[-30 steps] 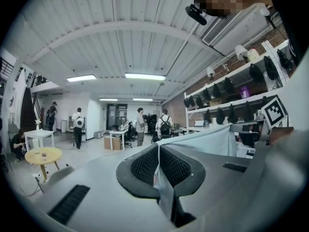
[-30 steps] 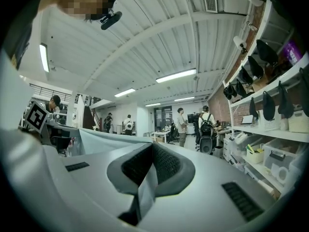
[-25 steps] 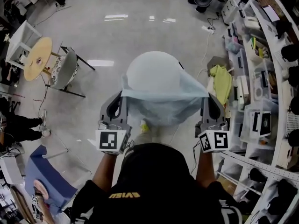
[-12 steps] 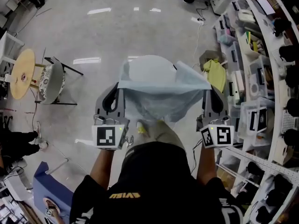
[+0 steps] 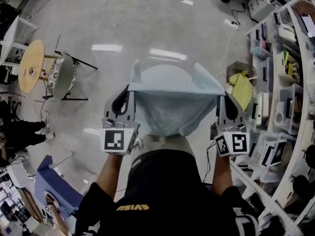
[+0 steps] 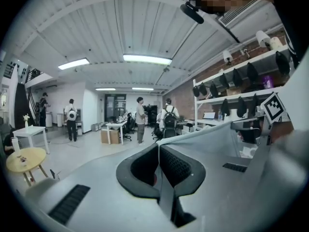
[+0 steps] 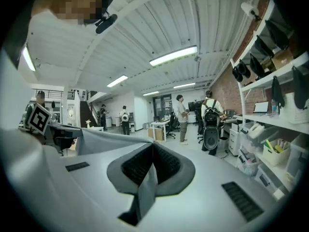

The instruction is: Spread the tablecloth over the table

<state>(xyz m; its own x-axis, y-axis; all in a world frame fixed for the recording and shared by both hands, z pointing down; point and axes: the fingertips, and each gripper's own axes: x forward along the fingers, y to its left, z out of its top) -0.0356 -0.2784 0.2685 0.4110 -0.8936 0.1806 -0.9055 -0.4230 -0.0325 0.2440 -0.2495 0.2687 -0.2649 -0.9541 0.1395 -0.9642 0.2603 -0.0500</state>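
Closest in the head view, the person's two forearms reach forward, each hand behind a marker cube: the left cube [image 5: 118, 140] and the right cube [image 5: 232, 144]. Past the cubes, the left gripper [image 5: 129, 88] and the right gripper [image 5: 222, 96] point away from the body at about the same height, well apart.

Each has its jaws pressed together on the pale blue tablecloth [image 5: 172, 109]. The left gripper view shows the left gripper [image 6: 158, 151] with its ribbed pads closed on a thin fold of the cloth [image 6: 212, 139], which runs off to the right. The right gripper view mirrors this, with the right gripper [image 7: 153, 153] pinching a fold and the cloth [image 7: 96, 139] leading off to the left.

Between the grippers the top edge is pulled taut and straight, and the rest sags in a loose pouch towards the person. Beyond that edge shows the round white table [image 5: 165, 76]; whether the cloth touches it cannot be told.

Farther off, a chair [image 5: 63, 75] and a small round wooden table [image 5: 30, 65] stand on the floor at the left. Shelving [image 5: 275, 58] lines the right, with a yellow-green cloth [image 5: 242, 88] at its foot. Standing people [image 6: 140, 120] show at the far end of the room.
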